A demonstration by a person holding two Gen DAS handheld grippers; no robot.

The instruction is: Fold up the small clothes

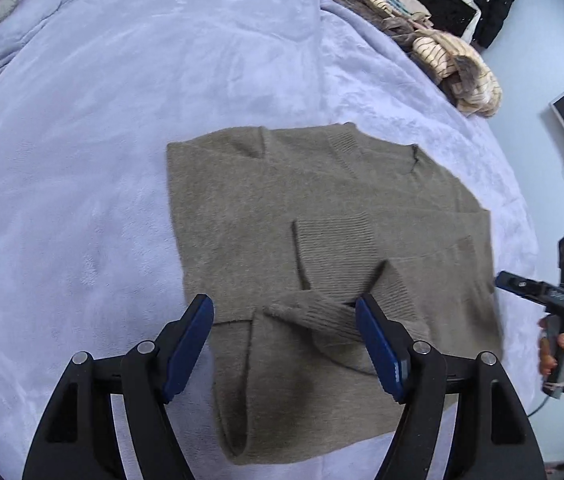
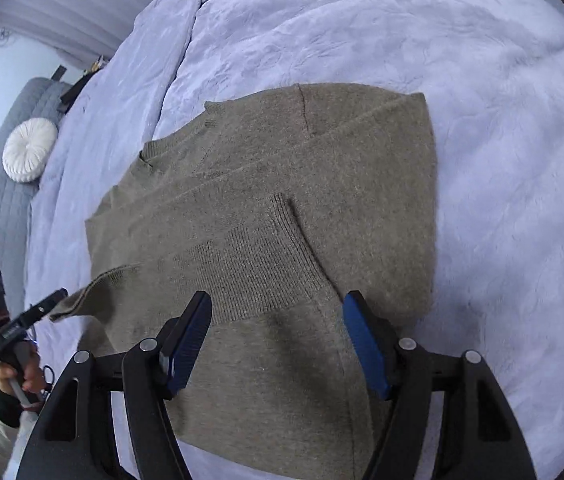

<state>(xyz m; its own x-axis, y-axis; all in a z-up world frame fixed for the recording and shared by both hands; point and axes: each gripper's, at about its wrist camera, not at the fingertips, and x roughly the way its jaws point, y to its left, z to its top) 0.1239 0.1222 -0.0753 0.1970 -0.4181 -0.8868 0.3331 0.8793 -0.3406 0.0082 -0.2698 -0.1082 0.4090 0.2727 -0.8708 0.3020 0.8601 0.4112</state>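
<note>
A grey-brown knit sweater [image 1: 282, 208] lies flat on the lavender bed cover, both sleeves folded across its body, ribbed cuffs near the front. My left gripper [image 1: 283, 312] is open and empty, just above the crossed cuffs at the near hem. My right gripper [image 2: 276, 312] is open and empty over the sweater [image 2: 282, 184], above a ribbed sleeve cuff. In the right wrist view the left gripper [image 2: 48, 302] shows at the far left, next to a lifted sleeve cuff [image 2: 94, 284]. In the left wrist view the right gripper [image 1: 537, 288] shows at the far right, off the sweater's edge.
The plush lavender cover [image 1: 122, 120] spreads around the sweater. A pile of striped and beige clothes [image 1: 421, 40] sits at the back right, black clothes [image 1: 477, 4] behind. A round white cushion [image 2: 28, 150] lies on a grey sofa at left.
</note>
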